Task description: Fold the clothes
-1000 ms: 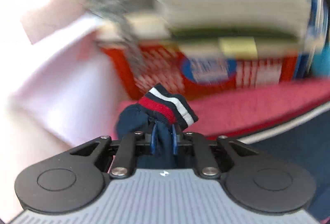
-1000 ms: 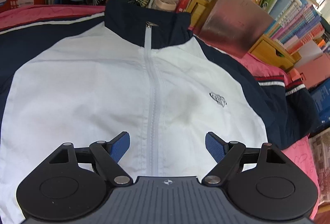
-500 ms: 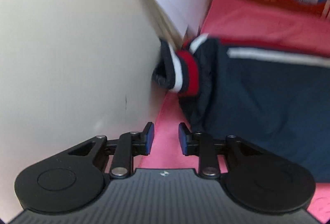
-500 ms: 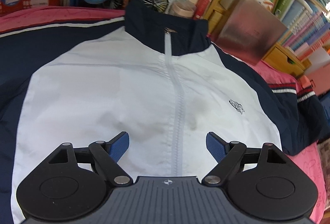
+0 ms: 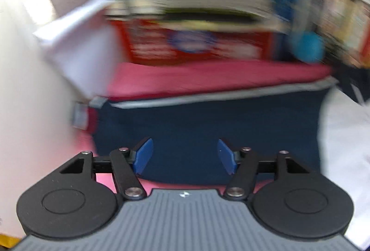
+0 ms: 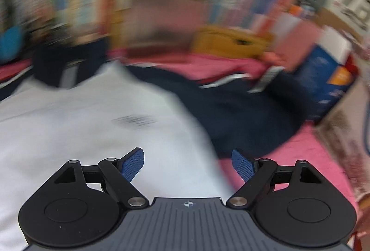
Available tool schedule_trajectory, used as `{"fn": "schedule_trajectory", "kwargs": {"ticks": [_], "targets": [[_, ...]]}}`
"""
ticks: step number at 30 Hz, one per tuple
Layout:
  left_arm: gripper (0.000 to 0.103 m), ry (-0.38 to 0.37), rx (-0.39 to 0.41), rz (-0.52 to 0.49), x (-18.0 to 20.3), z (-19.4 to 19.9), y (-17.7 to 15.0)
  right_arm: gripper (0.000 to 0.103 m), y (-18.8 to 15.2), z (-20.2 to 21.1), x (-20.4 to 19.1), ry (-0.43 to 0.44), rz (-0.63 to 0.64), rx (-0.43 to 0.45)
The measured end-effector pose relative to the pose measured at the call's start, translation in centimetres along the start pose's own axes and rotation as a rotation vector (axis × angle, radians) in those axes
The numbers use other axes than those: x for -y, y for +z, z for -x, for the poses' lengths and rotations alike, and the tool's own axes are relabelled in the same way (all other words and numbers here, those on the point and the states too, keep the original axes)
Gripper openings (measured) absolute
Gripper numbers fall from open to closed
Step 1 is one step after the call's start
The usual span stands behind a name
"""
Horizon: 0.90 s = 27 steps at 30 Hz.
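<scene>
I see my left hand-held gripper [image 5: 183,156] spread wide and empty over the navy sleeve [image 5: 208,121] of the jacket [image 6: 81,126], which lies flat on the pink bedspread [image 6: 307,153]. My right hand-held gripper [image 6: 187,165] gapes empty above the jacket's white front.

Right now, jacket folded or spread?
Spread: the white-and-navy zip jacket lies flat on the pink cover, navy sleeves out sideways.

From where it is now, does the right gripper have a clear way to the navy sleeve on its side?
Probably yes. The right gripper is open, and the navy sleeve lies flat on the pink cover ahead with nothing between, though blur hides detail.
</scene>
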<state>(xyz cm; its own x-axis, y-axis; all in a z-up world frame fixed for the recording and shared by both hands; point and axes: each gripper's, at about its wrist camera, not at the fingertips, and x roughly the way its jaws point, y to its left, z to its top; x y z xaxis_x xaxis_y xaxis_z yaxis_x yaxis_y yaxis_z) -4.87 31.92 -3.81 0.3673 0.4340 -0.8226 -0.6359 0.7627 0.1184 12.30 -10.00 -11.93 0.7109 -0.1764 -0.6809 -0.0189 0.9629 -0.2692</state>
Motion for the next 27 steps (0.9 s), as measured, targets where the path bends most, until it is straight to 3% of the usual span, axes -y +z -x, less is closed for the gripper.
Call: {"fn": "schedule_trajectory", "kwargs": {"ticks": [3,6,10,14,15,16,17,19,23,26,27], "targets": [[0.065,-0.013,-0.037,-0.025,5.7,0.4,-1.2,0.083,0.9,-3.7,7.6,-0.076,-0.092,0.037],[0.065,-0.012,-0.074,-0.046,11.3,0.9,-2.5,0.083,1.5,-8.1,15.2,-0.095,-0.248,0.056],[0.065,-0.011,-0.123,-0.074,18.7,1.6,-4.1,0.083,2.4,-13.8,24.1,0.078,-0.546,0.039],[0.065,-0.01,-0.172,-0.103,26.1,2.2,-5.8,0.088,3.3,-19.6,27.1,0.227,-0.711,-0.027],[0.066,-0.007,-0.172,-0.115,27.5,2.5,-5.9,0.069,3.6,-19.8,26.5,0.253,-0.674,-0.032],[0.066,-0.001,-0.159,-0.133,28.4,2.9,-5.8,0.04,3.9,-19.8,25.6,0.276,-0.622,-0.034],[0.066,0.005,-0.15,-0.147,29.2,3.3,-5.7,0.033,4.2,-19.8,24.8,0.299,-0.57,-0.036],[0.066,0.019,-0.151,-0.152,30.4,3.4,-5.5,0.027,4.0,-17.1,21.0,0.401,-0.323,-0.016],[0.066,0.034,-0.168,-0.128,31.6,2.8,-4.6,0.029,0.9,-11.1,13.7,0.603,0.2,-0.041],[0.066,0.042,-0.165,-0.12,32.0,2.5,-4.4,0.058,-1.4,-8.6,12.6,0.623,0.281,-0.059],[0.066,0.043,-0.168,-0.116,32.0,2.3,-4.5,0.07,-1.6,-8.2,13.5,0.627,0.229,-0.057]]}}
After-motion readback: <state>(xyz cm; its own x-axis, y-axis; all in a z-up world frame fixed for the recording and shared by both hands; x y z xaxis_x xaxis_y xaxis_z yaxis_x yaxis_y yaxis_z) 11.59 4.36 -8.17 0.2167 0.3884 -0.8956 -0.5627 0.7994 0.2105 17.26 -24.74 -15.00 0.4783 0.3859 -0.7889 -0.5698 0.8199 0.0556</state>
